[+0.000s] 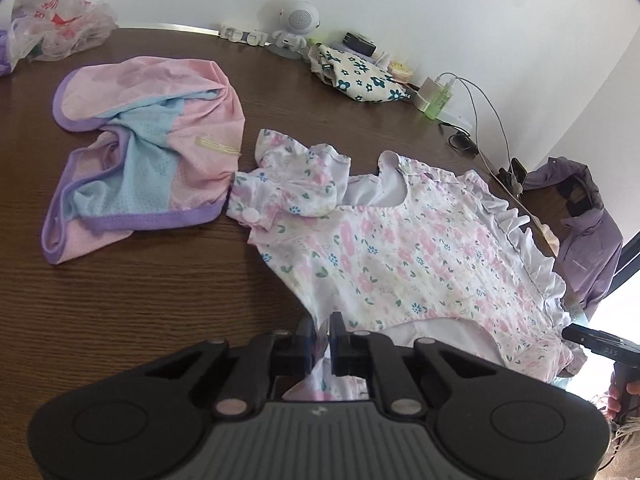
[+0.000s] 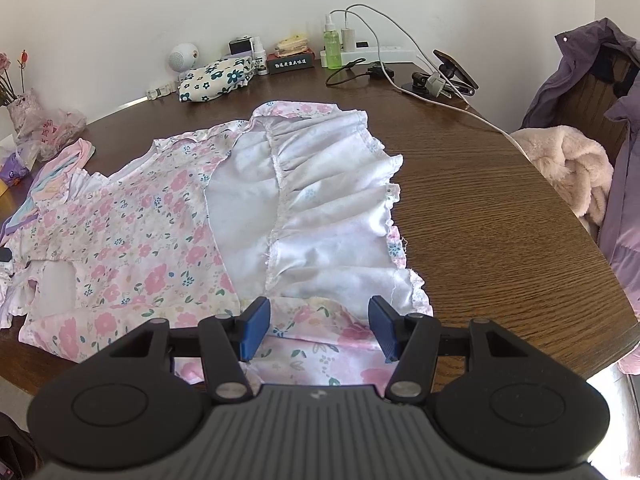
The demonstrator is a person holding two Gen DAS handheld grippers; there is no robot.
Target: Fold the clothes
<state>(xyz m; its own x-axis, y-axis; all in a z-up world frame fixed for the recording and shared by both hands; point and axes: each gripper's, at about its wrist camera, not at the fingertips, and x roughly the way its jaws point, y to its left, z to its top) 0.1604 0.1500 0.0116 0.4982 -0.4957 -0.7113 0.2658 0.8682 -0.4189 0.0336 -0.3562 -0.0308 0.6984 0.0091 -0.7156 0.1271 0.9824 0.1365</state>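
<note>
A floral white-and-pink child's dress [image 1: 400,256] lies spread on the brown wooden table [image 1: 140,288]. My left gripper [image 1: 322,340] is shut on the dress's near edge, with cloth pinched between the blue pads. In the right wrist view the dress [image 2: 160,232] lies with its ruffled skirt turned over, showing the white lining [image 2: 328,216]. My right gripper [image 2: 318,326] is open, its fingers just above the near hem, holding nothing. The right gripper's body also shows at the right edge of the left wrist view [image 1: 596,346].
A pink, blue and purple garment [image 1: 148,160] lies left of the dress. At the table's back stand a floral pouch [image 2: 216,78], a green bottle [image 2: 331,46], cables, a phone on a stand [image 2: 456,68] and plastic bags [image 1: 60,24]. Purple jacket [image 2: 592,68] and pink fleece [image 2: 568,168] hang right.
</note>
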